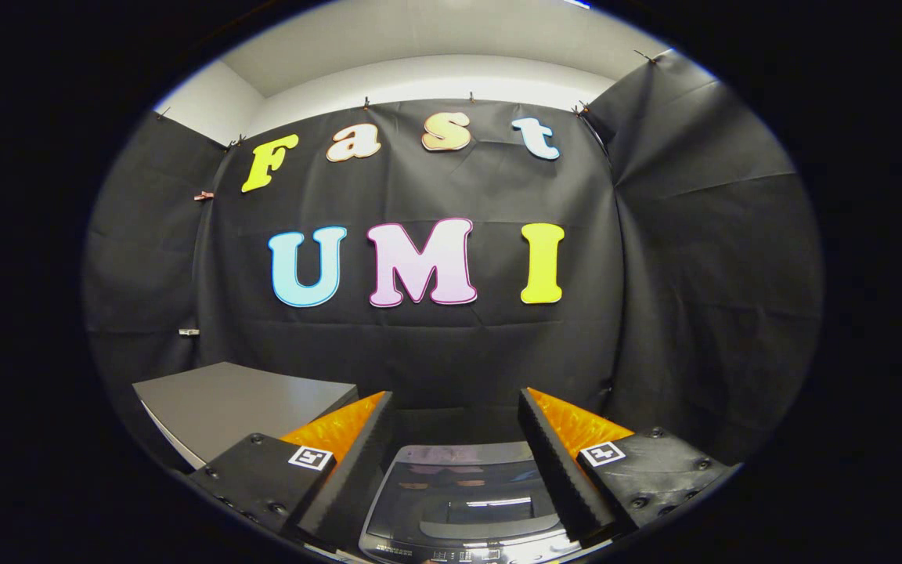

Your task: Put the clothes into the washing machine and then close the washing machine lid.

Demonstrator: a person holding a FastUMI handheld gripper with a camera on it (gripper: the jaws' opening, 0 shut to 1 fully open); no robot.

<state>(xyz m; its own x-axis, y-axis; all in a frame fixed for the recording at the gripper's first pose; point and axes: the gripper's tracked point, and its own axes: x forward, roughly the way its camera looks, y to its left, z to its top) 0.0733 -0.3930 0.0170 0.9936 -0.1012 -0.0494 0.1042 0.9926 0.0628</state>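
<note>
Low at the left of the frame sits a grey table; at bottom centre the gripper hangs spread and empty over the washing machine, whose lid lies shut. Clothes may be inside or elsewhere, so check before moving.

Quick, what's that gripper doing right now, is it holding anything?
Gripper: open, holding nothing; the washing machine lid lies shut below, between its fingers.

The fingers cover both sides of the washing machine lid; its control panel is too small to read.
</note>
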